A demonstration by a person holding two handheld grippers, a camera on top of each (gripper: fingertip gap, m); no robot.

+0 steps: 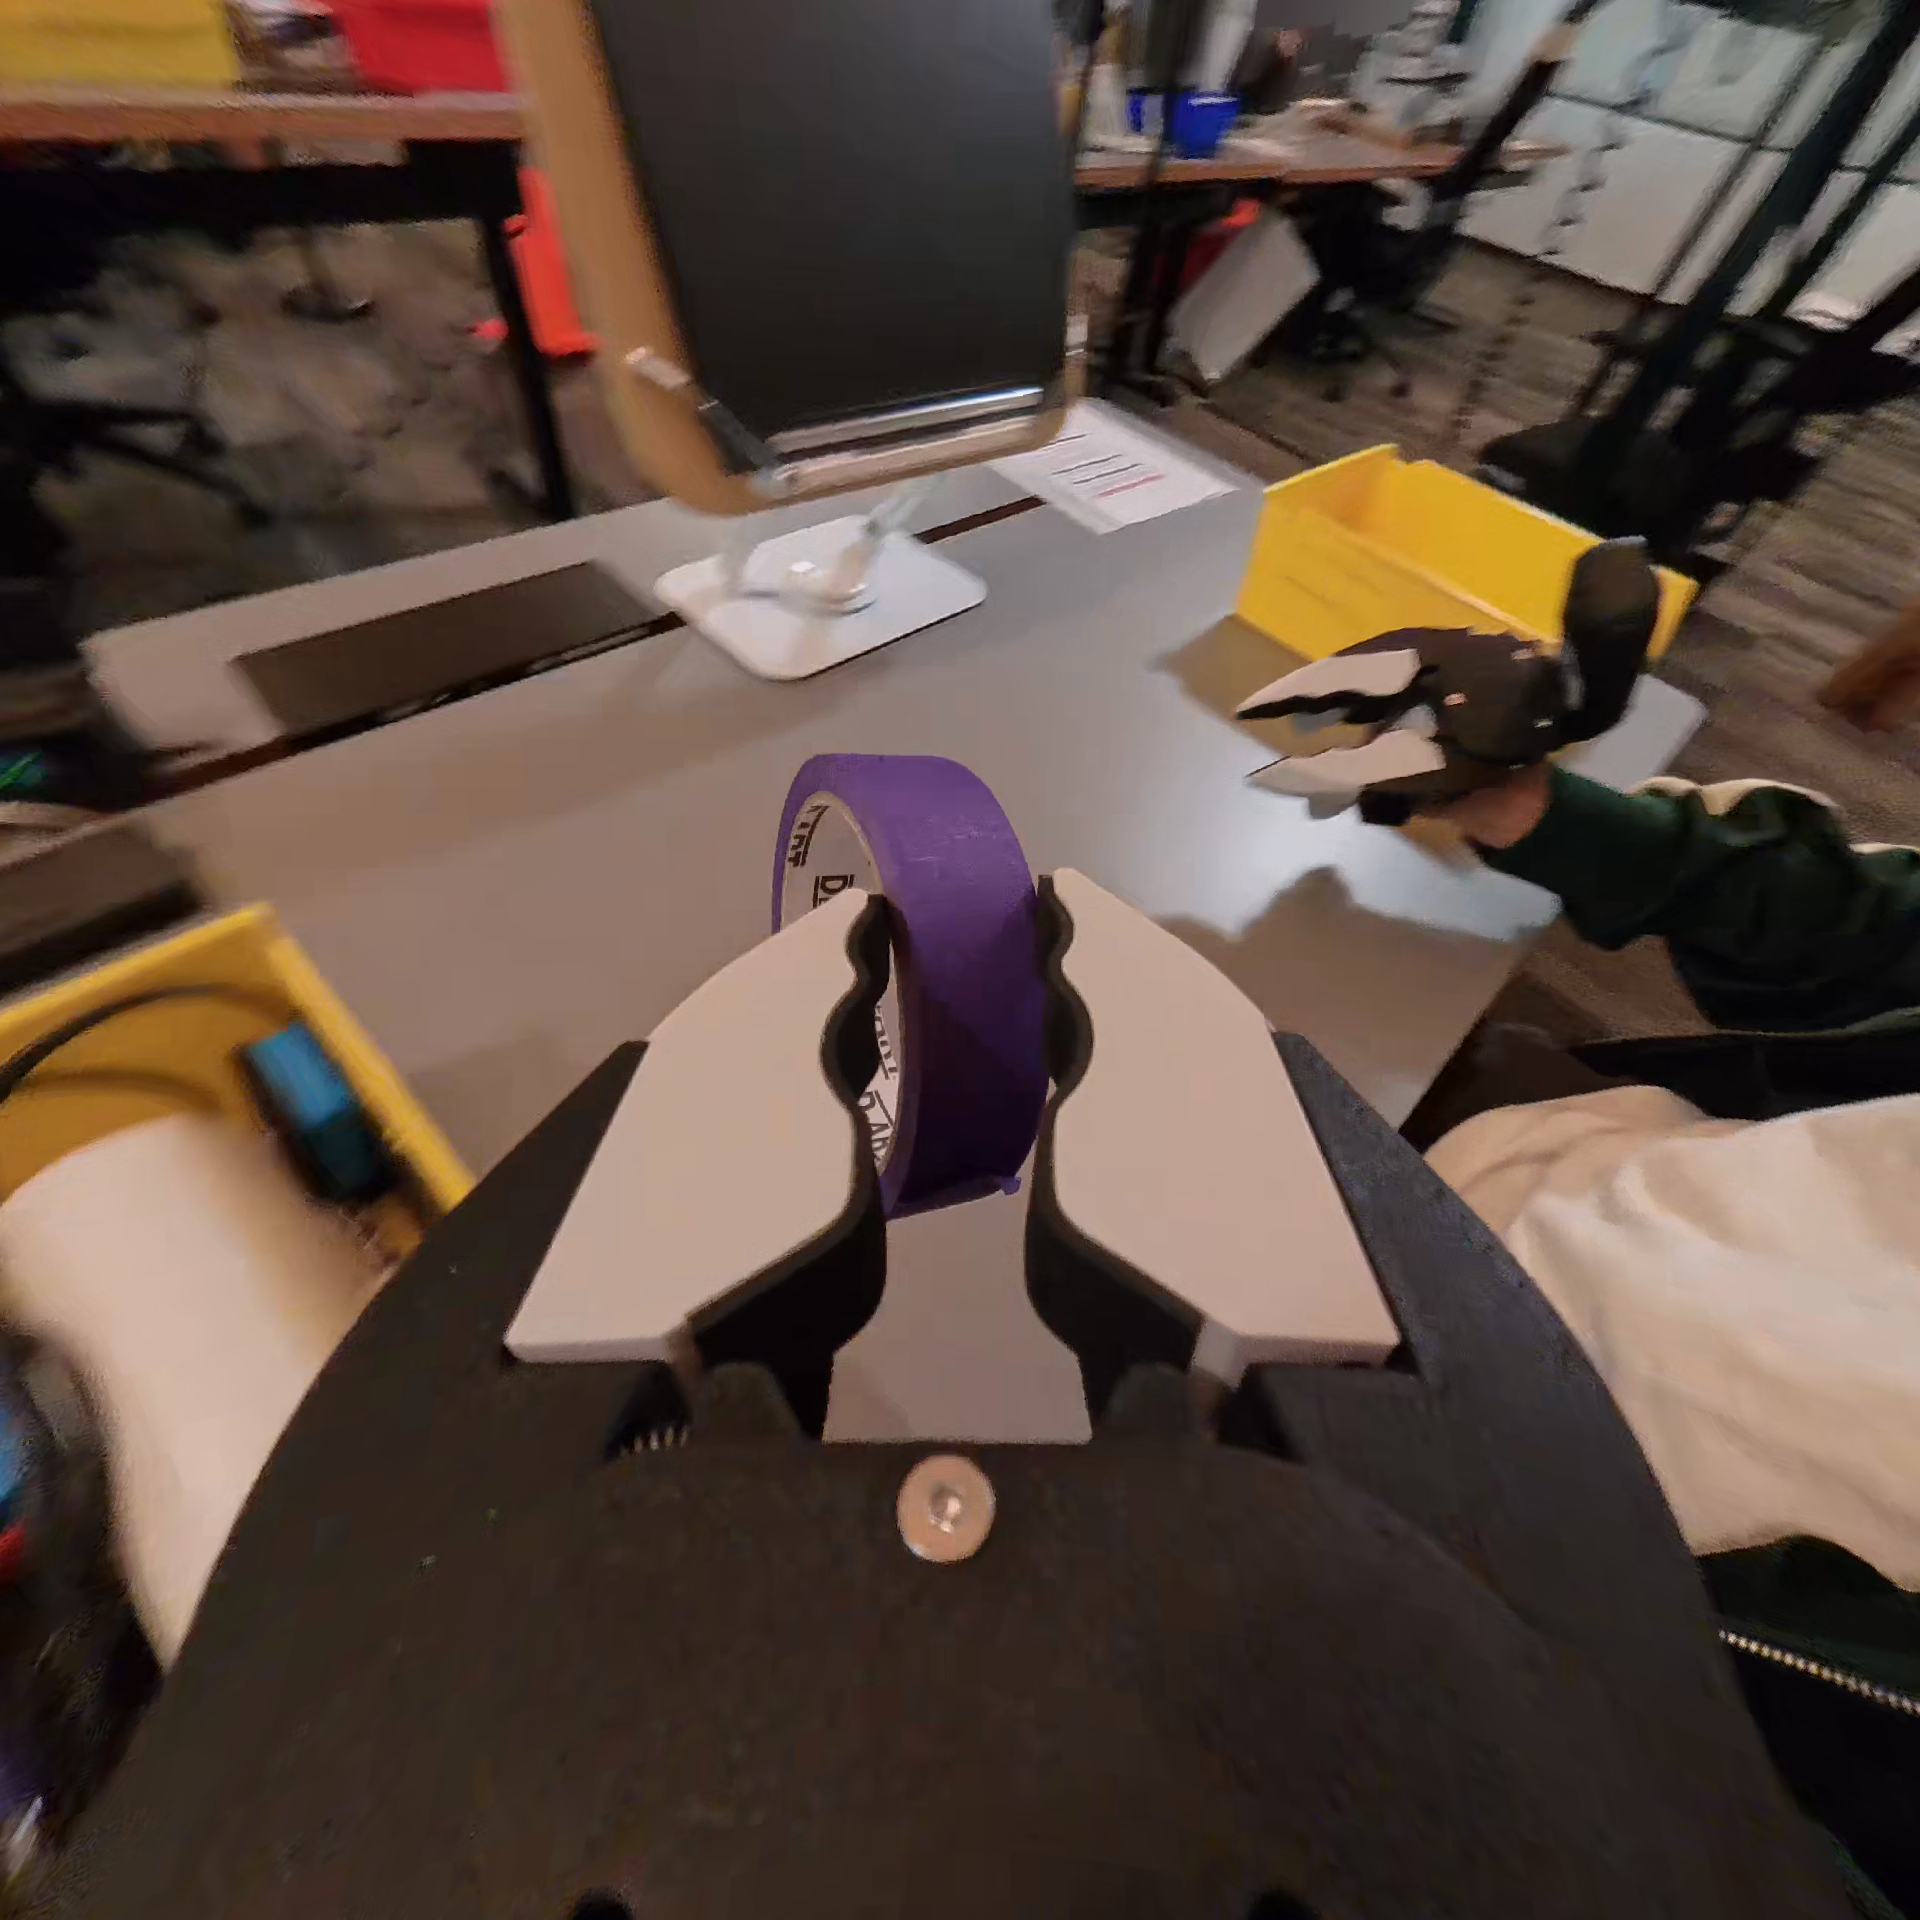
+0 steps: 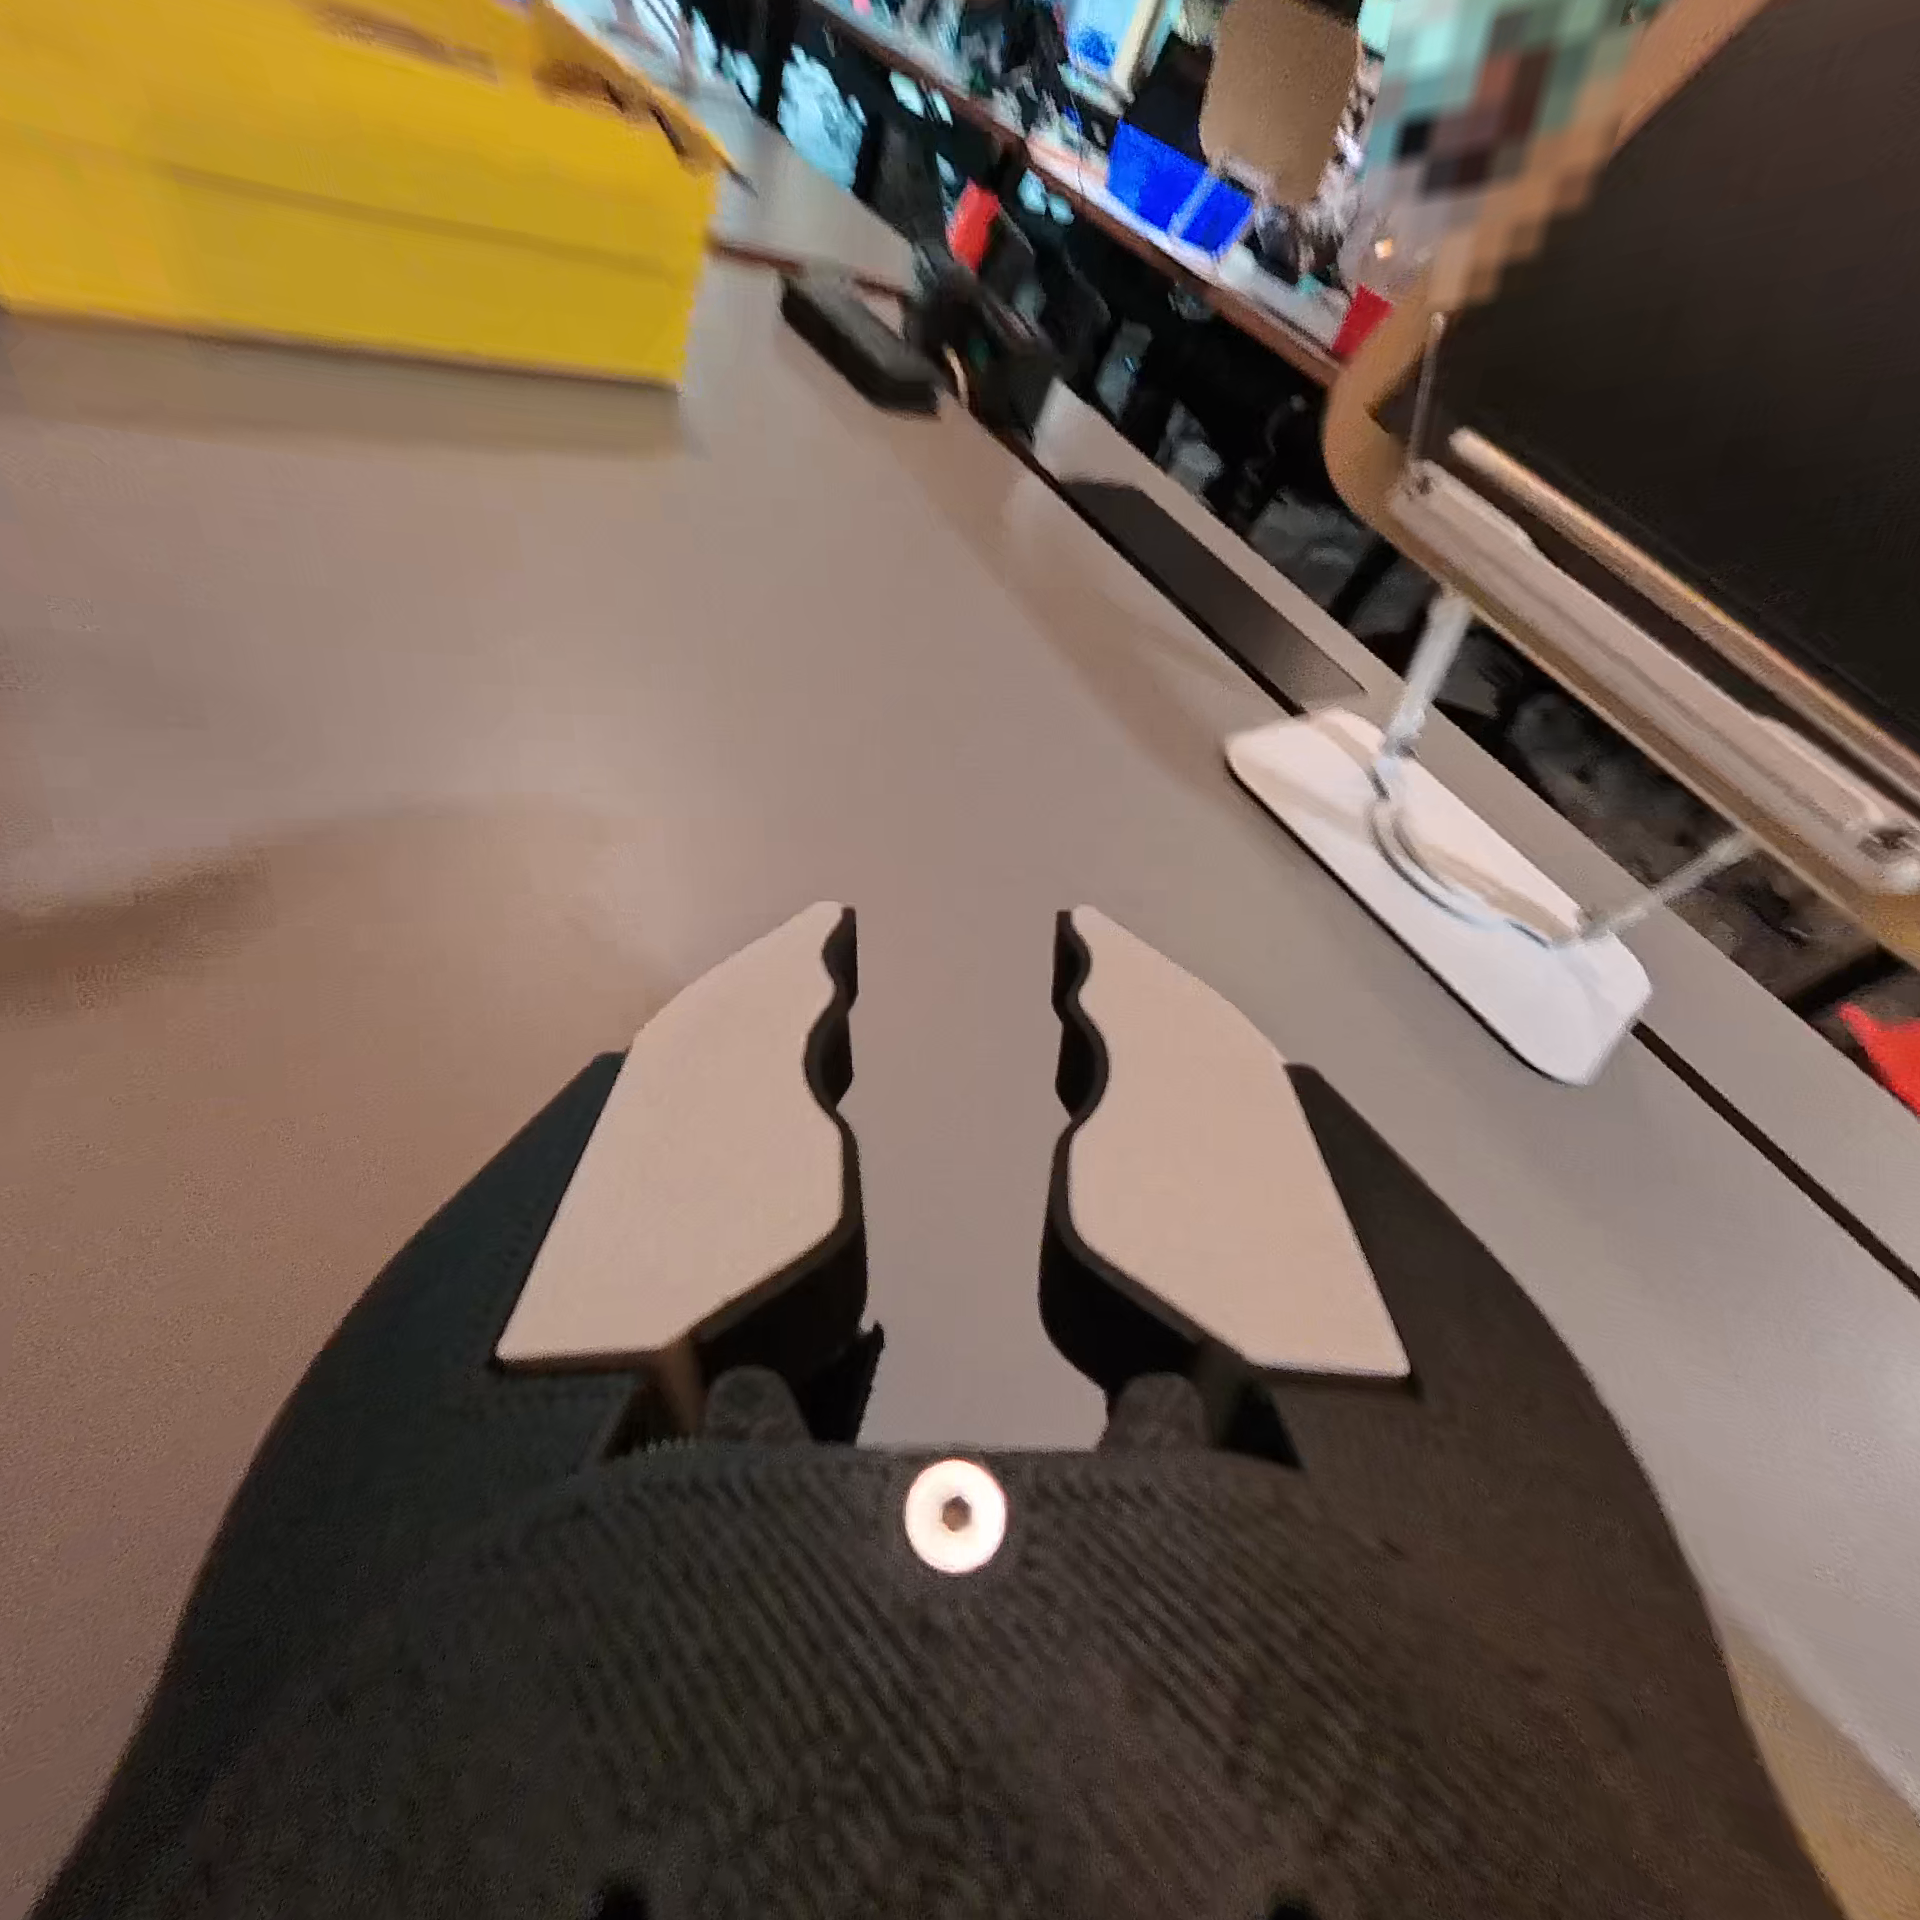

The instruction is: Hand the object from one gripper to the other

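- The left gripper [image 1: 956, 894] is clamped on a roll of purple tape [image 1: 935, 977]; the roll stands on edge between the two fingers, its flat sides pressed by their wavy inner faces, and its top rises just past the fingertips.
- The roll is held above the grey table [image 1: 582, 883], not touching it.
- Ahead of the left claw and to its right, well apart from the tape, the right gripper [image 1: 1262, 743] is held in a hand with a dark green sleeve [image 1: 1704, 883]; its pale fingers point toward the left claw's side and stand apart with nothing between them.
- In the right wrist view the right gripper [image 2: 956, 920] has its jaws parted and empty, with only bare table [image 2: 520, 727] showing in the gap.
- Beyond the right claw in the left wrist view sits a yellow bin [image 1: 1382, 561].
- Straight ahead of the left claw stands a monitor [image 1: 842, 208] on a white base [image 1: 821, 603].
- To the left claw's near left is another yellow bin [image 1: 156, 1039] holding a blue object [image 1: 312, 1112].
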